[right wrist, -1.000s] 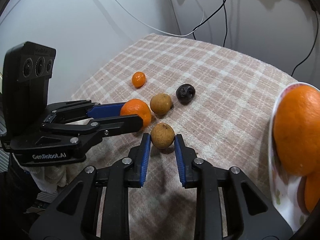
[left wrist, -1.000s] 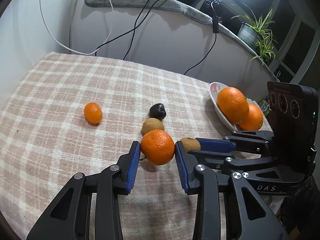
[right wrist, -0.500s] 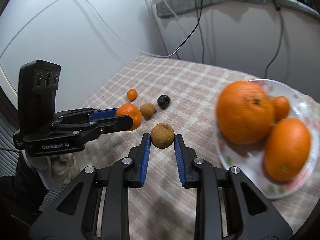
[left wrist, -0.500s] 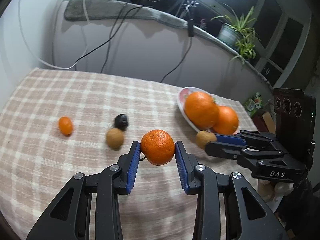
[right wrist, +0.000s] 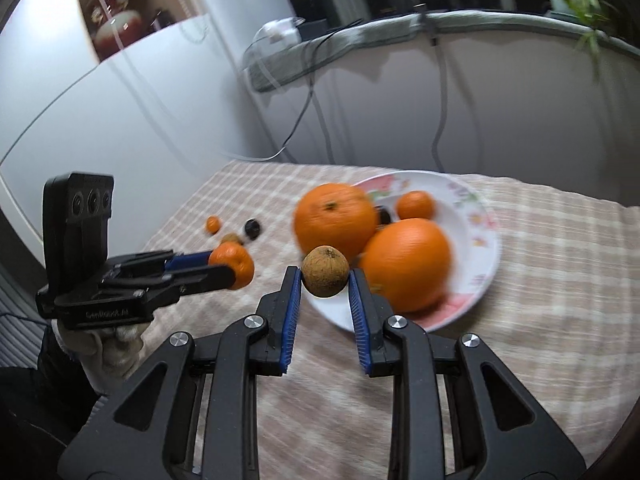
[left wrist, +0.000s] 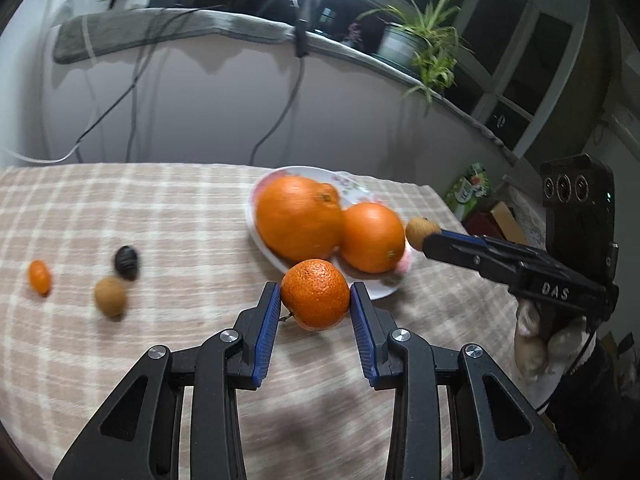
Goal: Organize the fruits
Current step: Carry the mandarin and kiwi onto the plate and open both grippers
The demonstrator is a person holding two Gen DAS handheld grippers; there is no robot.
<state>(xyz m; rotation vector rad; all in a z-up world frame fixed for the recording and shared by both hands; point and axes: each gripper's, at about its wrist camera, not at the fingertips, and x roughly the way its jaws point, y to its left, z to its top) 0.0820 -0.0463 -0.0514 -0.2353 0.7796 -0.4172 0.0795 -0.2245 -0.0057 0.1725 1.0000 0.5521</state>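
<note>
The left gripper point(left wrist: 315, 300) held a tangerine point(left wrist: 315, 294) between its blue pads, one pad on each side at the fruit's widest part, the stem end pointing left and slightly down. The right gripper point(right wrist: 325, 280) was closed tight on a small brown fruit point(right wrist: 325, 271), pinched the same way across its middle. Both fruits hung clear of the checked tablecloth point(left wrist: 160, 216).

Just ahead of both grippers sat the plate point(right wrist: 476, 216), already carrying two big oranges, a smaller one and something dark. In the left wrist view its near rim showed just beyond the tangerine; in the right wrist view the brown fruit stood in front of the near rim. To the left of the left gripper, well apart, three fruits lay loose on the cloth: another brown one point(left wrist: 110, 296), a dark one point(left wrist: 127, 262) and a little orange one point(left wrist: 39, 277).

The tangerine was probably light, with soft, loose peel that gives under pressure, so a grip across the equator with modest force suited it. The brown fruit looked firmer and rough-skinned, unlikely to slip, but small enough to roll out if caught off-centre. Either would likely roll off the crowded oranges, so the bare parts of the plate seemed the safer places to let go.
</note>
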